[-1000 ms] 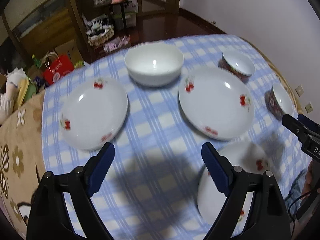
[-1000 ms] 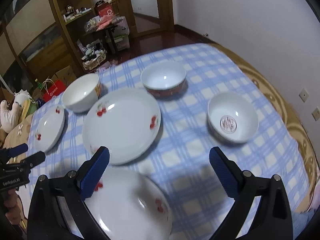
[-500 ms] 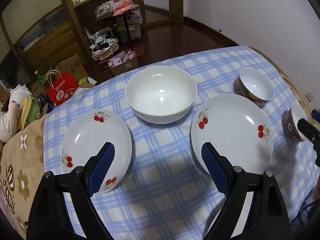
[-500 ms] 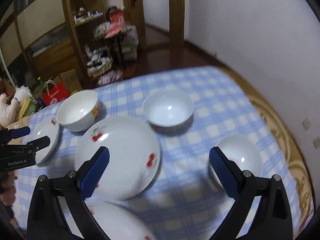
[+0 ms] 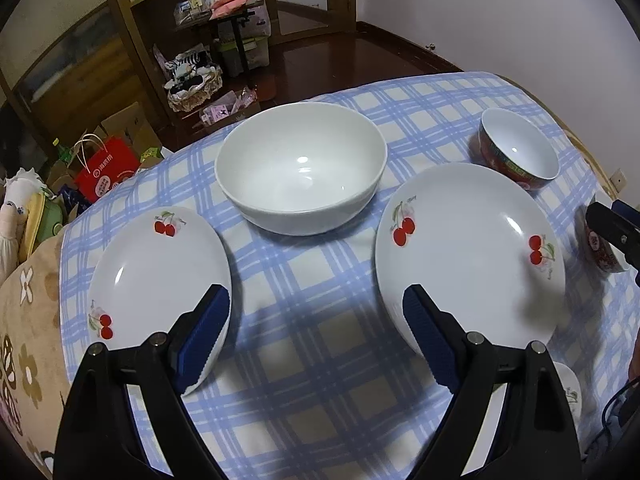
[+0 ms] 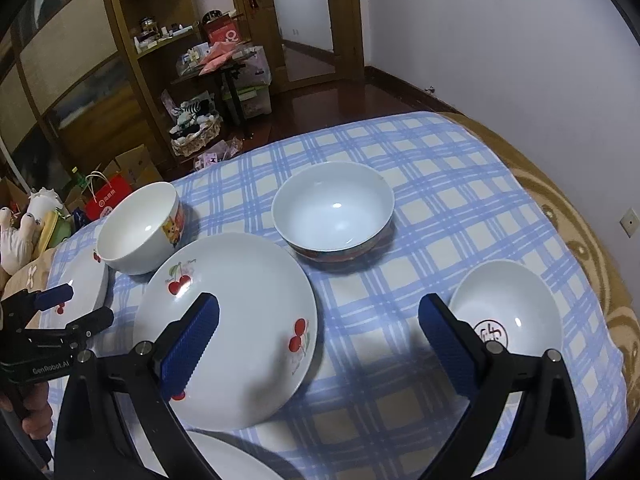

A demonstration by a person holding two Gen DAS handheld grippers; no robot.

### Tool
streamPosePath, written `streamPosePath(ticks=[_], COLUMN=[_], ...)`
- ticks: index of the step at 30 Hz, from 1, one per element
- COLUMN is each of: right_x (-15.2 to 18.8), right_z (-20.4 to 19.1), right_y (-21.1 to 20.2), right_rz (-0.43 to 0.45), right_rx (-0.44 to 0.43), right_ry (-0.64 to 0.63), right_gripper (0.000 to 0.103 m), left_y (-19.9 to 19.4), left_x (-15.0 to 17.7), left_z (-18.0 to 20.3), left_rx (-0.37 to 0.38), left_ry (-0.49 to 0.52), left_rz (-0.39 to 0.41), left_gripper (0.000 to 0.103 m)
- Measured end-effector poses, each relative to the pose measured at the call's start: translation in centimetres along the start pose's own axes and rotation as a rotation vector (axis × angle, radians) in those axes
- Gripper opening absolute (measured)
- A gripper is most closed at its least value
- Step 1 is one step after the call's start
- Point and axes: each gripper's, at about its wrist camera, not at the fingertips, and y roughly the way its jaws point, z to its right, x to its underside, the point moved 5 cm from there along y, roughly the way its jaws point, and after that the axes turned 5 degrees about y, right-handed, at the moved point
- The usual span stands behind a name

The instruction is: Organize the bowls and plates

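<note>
Nothing is stacked yet: every plate and bowl lies apart on the checked cloth [image 5: 320,344], so this reads as the approach before a first pick. The left gripper [image 5: 316,344] stands wide open and empty above bare cloth. The small plate [image 5: 160,280] lies under its left jaw tip, the big plate [image 5: 472,256] under its right jaw tip, and the white bowl [image 5: 300,168] sits ahead of the gap.

The right gripper [image 6: 320,344] is also wide open and empty. The big plate [image 6: 240,320] lies under its left jaw, the marked bowl [image 6: 516,304] just beyond its right jaw, the red-banded bowl [image 6: 334,210] ahead of the gap. A third plate's rim [image 6: 224,456] shows below the jaws.

Next, I judge, one gripper must pick a piece, drop a jaw over its rim with the other beneath, and close. Plates lie flat, so catching the edge needs a low, tilted entry.
</note>
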Motion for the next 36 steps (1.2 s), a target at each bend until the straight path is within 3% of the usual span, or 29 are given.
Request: streamPosePath(ticks=[5, 17, 21, 23, 25, 28, 30, 32, 36], right_x=[0.3, 1.2, 1.8, 2.3, 2.7, 2.9, 2.9, 3.0, 3.6], right_z=[-0.2, -1.4, -1.4, -1.2, -1.0, -1.1, -1.1, -0.7, 0.1], right_y=[1.1, 2.7, 3.9, 4.5, 4.8, 4.7, 4.5, 4.7, 5.6], right_rz=[-0.017, -0.036, -0.109, -0.156, -0.16, -0.141, -0.128, -0.134, -0.173], right_rx=[0.015, 0.027, 0.024, -0.009, -0.02, 0.006, 0.002, -0.009, -0.037], right_ry=[0.002, -0.069, -0.048, -0.018, -0.001, -0.026, -0.022, 0.011, 0.055], right_gripper=[0.103, 0.103, 0.103, 0.103, 0.103, 0.101, 0.086, 0.043, 0.03], left_y=[0.3, 1.5, 1.8, 2.1, 2.3, 3.1, 3.2, 3.2, 3.8], left_x=[0.2, 0.3, 0.5, 0.8, 1.1, 1.5, 1.6, 1.7, 1.6], left_z=[0.2, 2.1, 2.5, 2.7, 2.8, 3.2, 3.2, 3.1, 3.2], left_rx=[0.015, 0.049, 0.042, 0.027, 0.023, 0.054, 0.073, 0.088, 0.127], left_ry=[-0.042, -0.026, -0.012, -0.018, -0.012, -0.013, -0.033, -0.055, -0.079], left_rz=[0.033, 0.028, 0.025, 0.018, 0.007, -0.029, -0.027, -0.006, -0.02], left_gripper=[0.087, 0.085, 0.085, 0.08, 0.061, 0.046, 0.043, 0.039, 0.032])
